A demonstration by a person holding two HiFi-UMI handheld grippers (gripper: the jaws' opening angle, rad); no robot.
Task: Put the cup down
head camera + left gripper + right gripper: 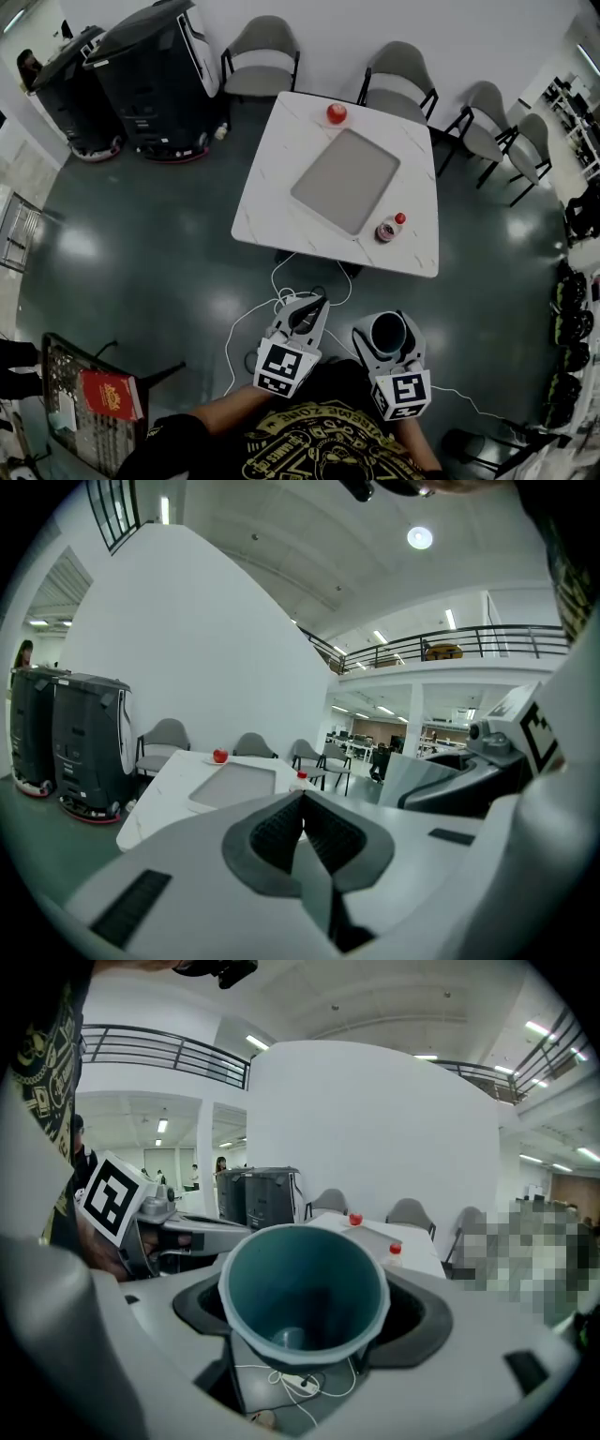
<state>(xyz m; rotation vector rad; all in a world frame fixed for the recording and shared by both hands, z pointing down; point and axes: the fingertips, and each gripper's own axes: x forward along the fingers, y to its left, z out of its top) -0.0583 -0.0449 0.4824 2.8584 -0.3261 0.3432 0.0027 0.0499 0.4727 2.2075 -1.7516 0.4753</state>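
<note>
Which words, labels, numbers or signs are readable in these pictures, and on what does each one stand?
"ZONE": gold print on the person's black shirt; the other shirt words are too blurred.
Red box: gold print too small to read.
Left marker cube and right marker cube: square patterns, no words.

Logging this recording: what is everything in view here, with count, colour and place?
table: one, white, mid-floor
tray: one, grey, on the table
round fruit-like item: one, red, table's far edge
bottle: one, red-capped, table's near edge
chairs: four, grey, beyond the table
wheeled machines: two, black, upper left
wire cart: one, dark, lower left
book: one, red, in the cart
cable: one, white, on the floor
cup: one, teal, between the right jaws
left gripper: white, jaws together, empty
right gripper: white, jaws gripping the cup
</note>
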